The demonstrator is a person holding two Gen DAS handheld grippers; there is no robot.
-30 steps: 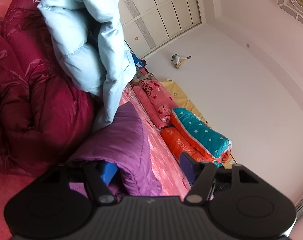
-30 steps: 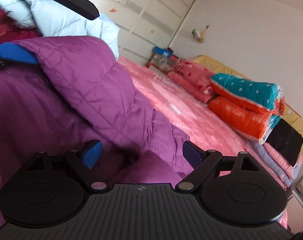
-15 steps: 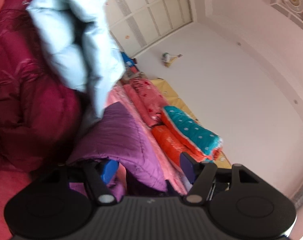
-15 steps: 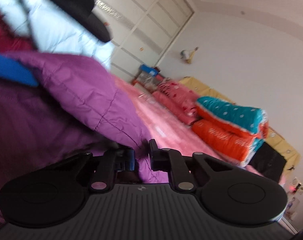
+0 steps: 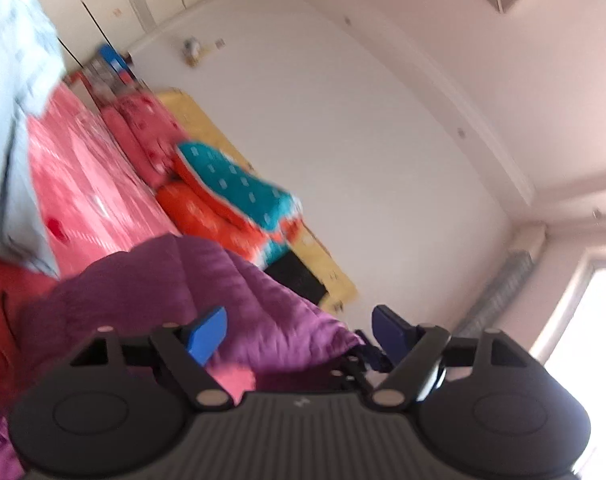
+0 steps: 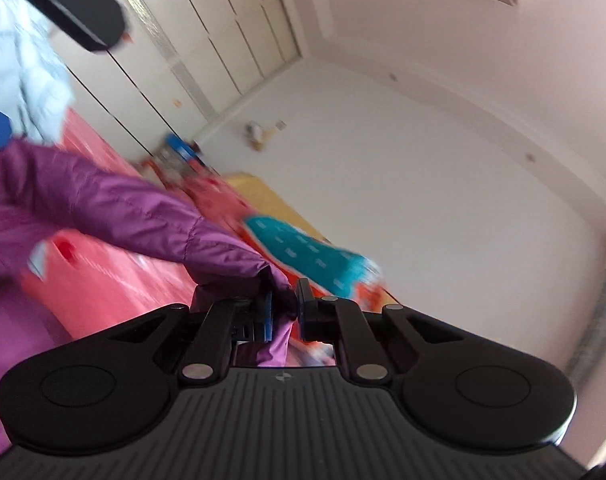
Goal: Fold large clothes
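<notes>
The purple jacket's (image 6: pixel 115 208) edge is clenched in the right gripper (image 6: pixel 283 309); the left gripper (image 5: pixel 301 330), just widened, is held spread around it.

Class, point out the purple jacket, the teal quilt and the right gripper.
purple jacket (image 6: pixel 115 208), right wrist view, on its sleeve
teal quilt (image 5: pixel 231 188), left wrist view, on its top face
right gripper (image 6: pixel 283 312), right wrist view, between its fingertips

Open air to the right, bedding crowding the left

In both wrist views the bare white wall (image 5: pixel 383 152) fills the centre and right, unobstructed. The purple jacket (image 6: pixel 115 208) stretches across the lower left, over the pink bedspread (image 5: pixel 87 196), with folded quilts (image 5: pixel 231 200) stacked mid-frame and a pale blue jacket (image 6: pixel 27 68) upper left.
</notes>
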